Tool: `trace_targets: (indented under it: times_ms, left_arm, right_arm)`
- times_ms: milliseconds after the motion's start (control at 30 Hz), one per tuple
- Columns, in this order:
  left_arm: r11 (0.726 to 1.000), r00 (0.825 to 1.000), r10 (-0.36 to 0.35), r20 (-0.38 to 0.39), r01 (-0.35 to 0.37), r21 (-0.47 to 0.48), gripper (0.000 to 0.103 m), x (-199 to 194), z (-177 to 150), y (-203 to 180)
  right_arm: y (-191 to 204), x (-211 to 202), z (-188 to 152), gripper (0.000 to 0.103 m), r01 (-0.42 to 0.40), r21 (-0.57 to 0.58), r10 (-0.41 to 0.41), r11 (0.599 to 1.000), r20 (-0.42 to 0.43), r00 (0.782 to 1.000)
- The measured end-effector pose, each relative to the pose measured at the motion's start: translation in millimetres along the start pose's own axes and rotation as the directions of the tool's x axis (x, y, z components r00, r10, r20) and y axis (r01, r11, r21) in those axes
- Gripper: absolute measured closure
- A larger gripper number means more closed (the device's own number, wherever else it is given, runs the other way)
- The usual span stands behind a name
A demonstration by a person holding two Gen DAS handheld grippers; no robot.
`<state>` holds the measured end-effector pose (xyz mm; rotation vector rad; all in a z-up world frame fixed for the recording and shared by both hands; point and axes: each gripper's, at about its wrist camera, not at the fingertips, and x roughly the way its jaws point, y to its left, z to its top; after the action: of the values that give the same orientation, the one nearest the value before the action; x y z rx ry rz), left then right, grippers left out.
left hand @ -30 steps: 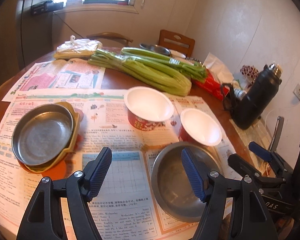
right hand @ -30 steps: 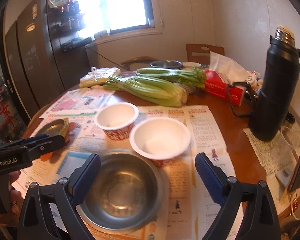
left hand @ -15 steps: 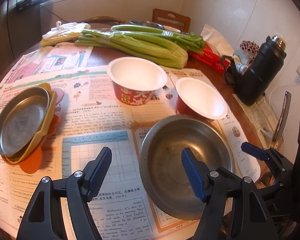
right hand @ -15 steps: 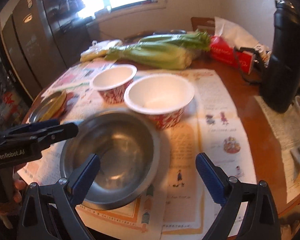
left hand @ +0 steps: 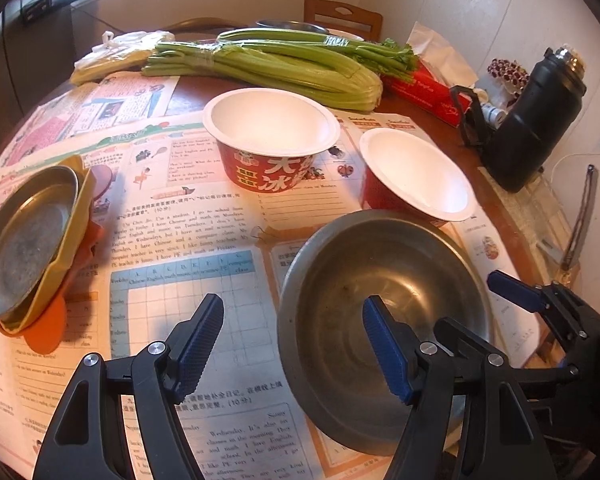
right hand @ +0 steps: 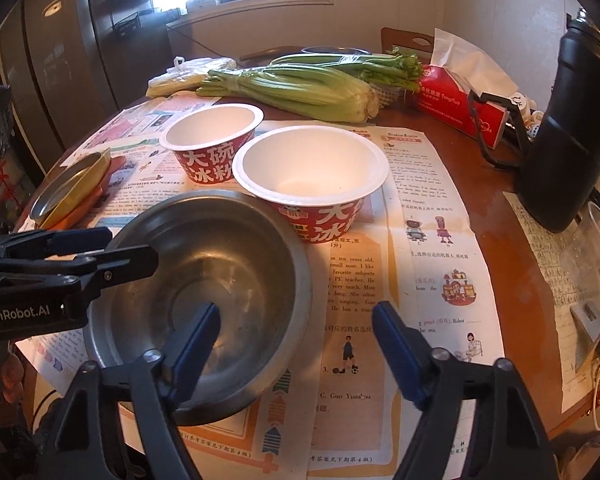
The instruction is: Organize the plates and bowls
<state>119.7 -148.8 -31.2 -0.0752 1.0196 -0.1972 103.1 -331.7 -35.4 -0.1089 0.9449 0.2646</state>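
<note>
A steel bowl (left hand: 380,280) (right hand: 220,264) stands on newspaper near the table's front edge. My left gripper (left hand: 292,346) is open and straddles the bowl's left rim, its right finger inside the bowl. My right gripper (right hand: 296,348) straddles the right rim, left finger inside; its jaws are closing and the pads do not touch the rim. Behind the steel bowl stand two red paper bowls with white insides (left hand: 272,136) (left hand: 416,172). At the left, a steel plate (left hand: 24,240) lies in a yellow dish on an orange mat.
Celery bunches (left hand: 268,64) lie across the back of the round table. A red tissue pack (left hand: 424,88) and a black flask (left hand: 536,120) stand at the right. A plastic bag (left hand: 116,56) sits back left, and a wooden chair (left hand: 340,16) stands behind.
Both grippers have come down and closer to the steel bowl, which now fills more of each view. The right gripper's jaws have narrowed around the bowl's right rim.
</note>
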Motion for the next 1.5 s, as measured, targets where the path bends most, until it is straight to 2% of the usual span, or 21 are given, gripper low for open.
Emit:
trace_targets:
  times_ms: [167,367,467,533,700,1067,1500]
  left_arm:
    - [1.000,1.000,0.007,-0.008,-0.007,0.007,0.029,4,1,-1]
    - [1.000,1.000,-0.004,-0.029,0.005,0.015,0.036,8,-1,-5]
    - [1.000,0.999,-0.021,-0.043,0.022,0.019,0.043,9,-3,-9]
    - [0.999,0.997,-0.038,-0.061,0.039,0.002,0.059,12,-4,-8]
    - [0.999,0.997,-0.033,-0.066,0.033,-0.012,0.059,9,-6,-4]
    - [0.999,1.000,-0.004,-0.017,0.003,-0.045,0.056,-18,-8,21]
    - [0.998,0.999,0.010,-0.033,-0.012,-0.064,0.054,-18,-14,39]
  right_arm:
    - [6,-1,-1,0.036,-0.010,-0.027,0.010,1.000,0.001,1.000]
    - [16,-4,-3,0.037,-0.033,-0.054,0.033,0.998,0.005,0.999]
    - [20,-6,-3,0.038,-0.049,-0.067,0.050,0.997,0.009,0.999]
    - [24,-7,-3,0.039,-0.047,-0.074,0.048,0.996,0.014,0.999]
    - [32,-11,-1,0.039,-0.036,-0.101,0.038,0.994,0.026,0.999]
    - [59,-23,16,0.039,-0.076,-0.135,0.084,0.988,0.054,0.995]
    - [82,-12,18,0.038,-0.096,-0.165,0.100,0.982,0.018,0.995]
